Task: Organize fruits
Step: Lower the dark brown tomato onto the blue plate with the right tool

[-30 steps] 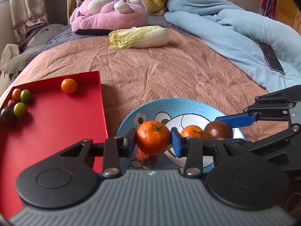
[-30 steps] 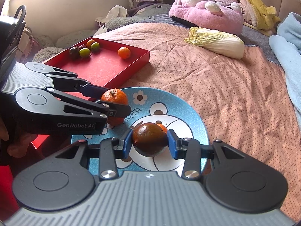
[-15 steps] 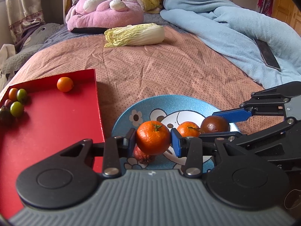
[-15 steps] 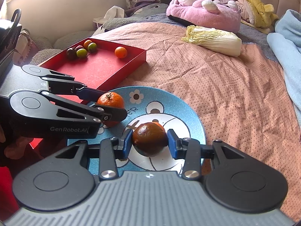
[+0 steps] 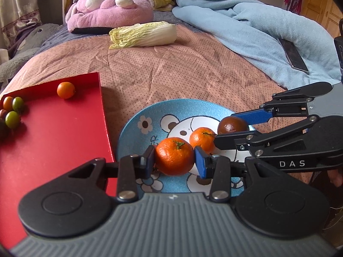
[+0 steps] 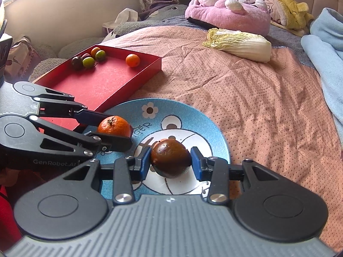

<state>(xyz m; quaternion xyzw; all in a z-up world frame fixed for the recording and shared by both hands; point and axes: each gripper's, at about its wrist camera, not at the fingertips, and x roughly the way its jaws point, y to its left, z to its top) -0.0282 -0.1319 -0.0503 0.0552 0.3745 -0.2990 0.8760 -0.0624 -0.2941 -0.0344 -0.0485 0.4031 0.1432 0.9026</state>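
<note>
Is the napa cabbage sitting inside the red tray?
No, the napa cabbage lies on the pink bedspread near the pink plush, well apart from the red tray.

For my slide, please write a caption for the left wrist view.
Left gripper holds an orange mandarin over the blue plate, beside the red tray.

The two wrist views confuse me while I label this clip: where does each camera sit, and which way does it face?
Left wrist: on the left gripper, looking down along its fingers at the tangerine they clamp over the blue plate; the right gripper enters from the right.
Right wrist: on the right gripper, looking down at the dark brown fruit it clamps; the left gripper enters from the left.
Shared: plate, red tray, cabbage, both held fruits.
</note>
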